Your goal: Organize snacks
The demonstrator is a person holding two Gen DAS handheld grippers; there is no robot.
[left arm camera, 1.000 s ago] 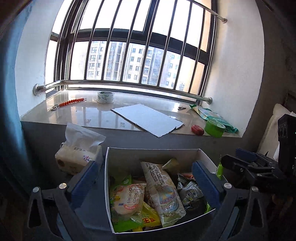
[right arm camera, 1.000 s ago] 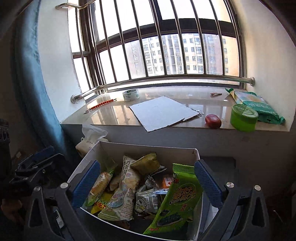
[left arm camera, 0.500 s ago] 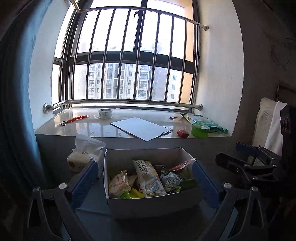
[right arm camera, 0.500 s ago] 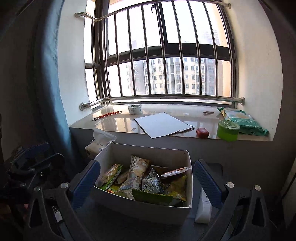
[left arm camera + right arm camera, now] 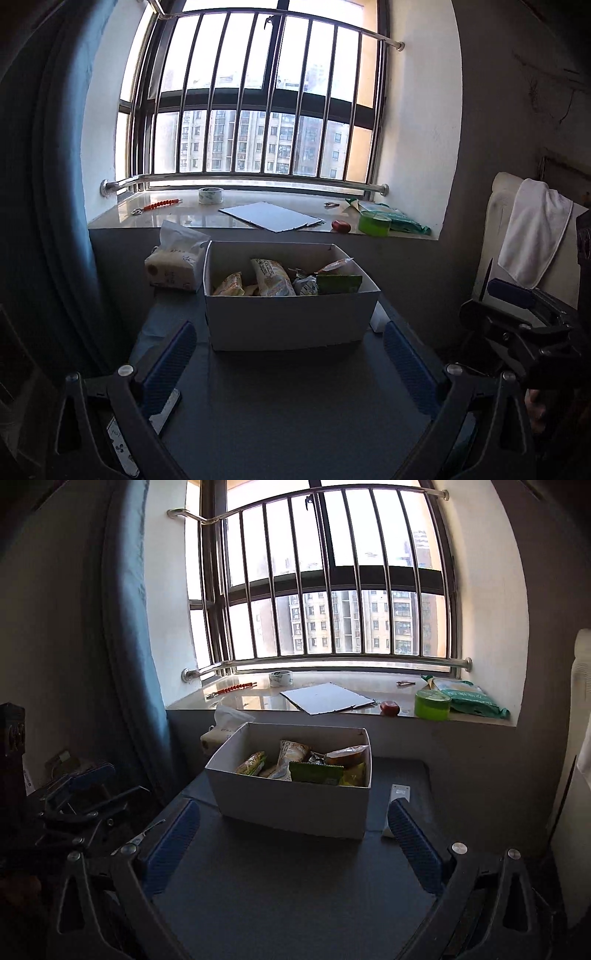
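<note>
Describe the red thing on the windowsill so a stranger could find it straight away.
Start at the barred window and drop to the pale stone sill beneath it. Toward the sill's right end, between the flat white board and the green round tub, lies a small rounded object. It is the only dark red, egg-like thing there; the orange-red item far left is long and thin.

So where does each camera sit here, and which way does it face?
Left wrist: on the left hand-held gripper, open, facing the snack box and window; the right hand-held gripper shows at right.
Right wrist: on the right hand-held gripper, open, facing the same box; the left one shows at left.
Shared: box, windowsill, tissue pack.
</note>
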